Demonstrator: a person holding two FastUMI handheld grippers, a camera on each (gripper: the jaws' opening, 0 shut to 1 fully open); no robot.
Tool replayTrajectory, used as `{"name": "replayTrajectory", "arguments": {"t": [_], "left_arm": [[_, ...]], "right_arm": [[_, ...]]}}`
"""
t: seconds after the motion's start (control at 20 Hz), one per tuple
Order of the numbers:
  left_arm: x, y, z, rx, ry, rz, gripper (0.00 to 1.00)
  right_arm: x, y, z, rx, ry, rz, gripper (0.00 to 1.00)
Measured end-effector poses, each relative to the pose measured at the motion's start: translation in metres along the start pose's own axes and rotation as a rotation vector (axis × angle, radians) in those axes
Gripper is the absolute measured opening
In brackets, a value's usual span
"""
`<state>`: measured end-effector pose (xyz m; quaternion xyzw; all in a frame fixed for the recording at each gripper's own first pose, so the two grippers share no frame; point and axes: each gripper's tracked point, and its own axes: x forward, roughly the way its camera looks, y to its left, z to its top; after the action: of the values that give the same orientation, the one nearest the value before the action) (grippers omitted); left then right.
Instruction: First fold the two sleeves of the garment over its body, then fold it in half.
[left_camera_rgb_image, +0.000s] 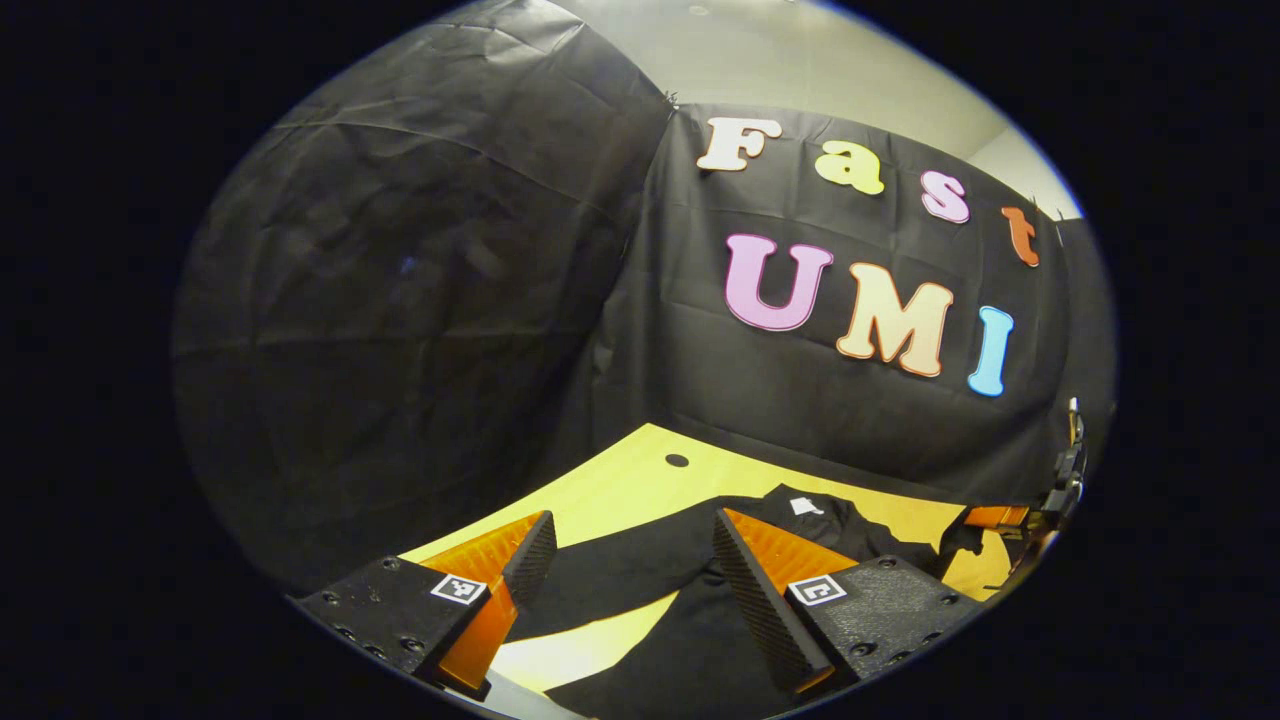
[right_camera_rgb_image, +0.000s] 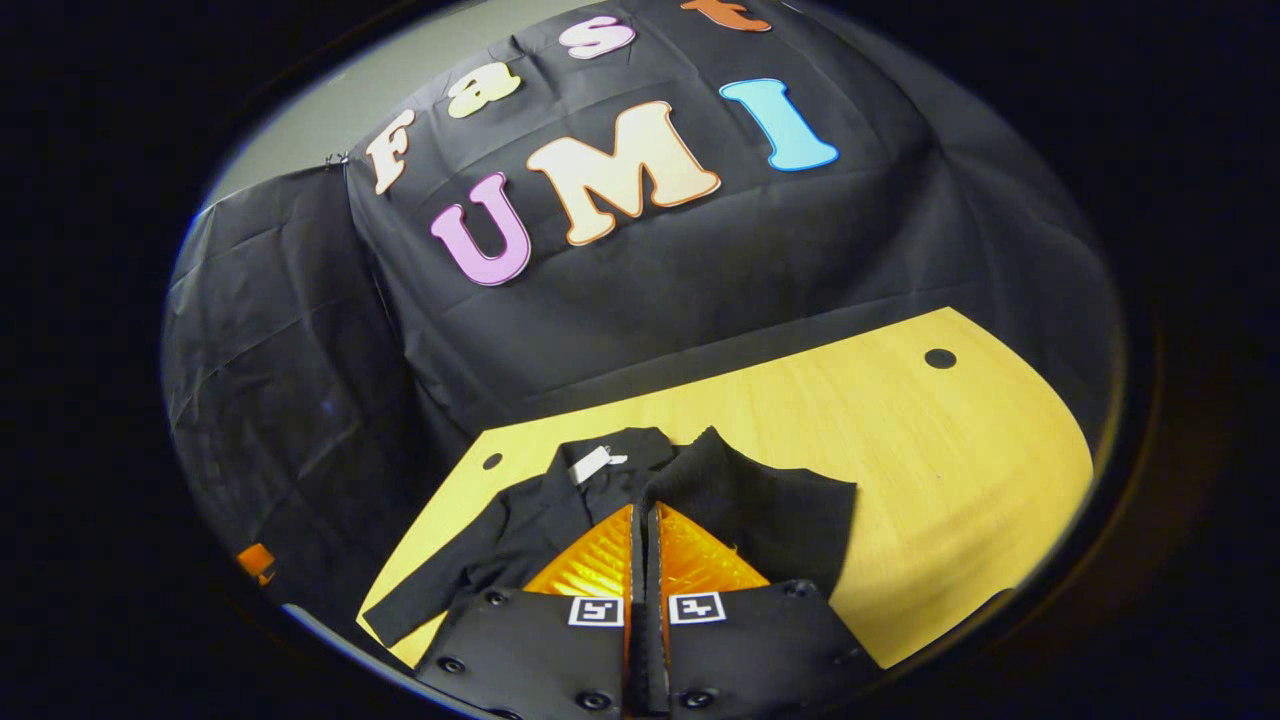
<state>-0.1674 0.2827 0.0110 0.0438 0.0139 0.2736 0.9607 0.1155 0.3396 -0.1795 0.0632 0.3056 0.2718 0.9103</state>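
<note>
Left gripper is hanging with its fingers spread wide, touching nothing, low in the left gripper view over the black garment. Right gripper is sitting with fingers pressed nearly together at the bottom centre of the right gripper view; cannot tell if cloth is caught between them. The garment is lying toward the lower left of the wooden table, one sleeve lying over its body. Bare wood is running off to the right, up to the curved edge.

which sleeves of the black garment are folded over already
One is folded: in the right gripper view the garment has one sleeve lying over its body, while the other sleeve still stretches out across the table.
</note>
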Motion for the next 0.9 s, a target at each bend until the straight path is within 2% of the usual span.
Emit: {"name": "replayTrajectory", "arguments": {"t": [0.1, 0.15, 0.25, 0.55, 0.9], "left_arm": [[0.001, 0.013, -0.002, -0.005, 0.006, 0.006, 0.92], [0.002, 0.018, -0.004, -0.001, 0.012, 0.009, 0.95], [0.007, 0.022, -0.002, 0.007, 0.010, 0.008, 0.92], [0.015, 0.015, 0.000, 0.021, 0.005, -0.044, 0.93], [0.024, 0.023, -0.006, -0.034, 0.023, -0.057, 0.92]], "right_arm": [[-0.003, 0.010, 0.003, 0.003, -0.018, 0.011, 0.02], [-0.004, 0.015, 0.005, -0.001, -0.031, 0.017, 0.02], [-0.007, 0.016, 0.009, -0.004, -0.047, 0.012, 0.03], [-0.033, 0.025, 0.026, -0.058, -0.102, -0.014, 0.02], [-0.036, 0.095, 0.052, -0.156, -0.141, 0.064, 0.02]]}}
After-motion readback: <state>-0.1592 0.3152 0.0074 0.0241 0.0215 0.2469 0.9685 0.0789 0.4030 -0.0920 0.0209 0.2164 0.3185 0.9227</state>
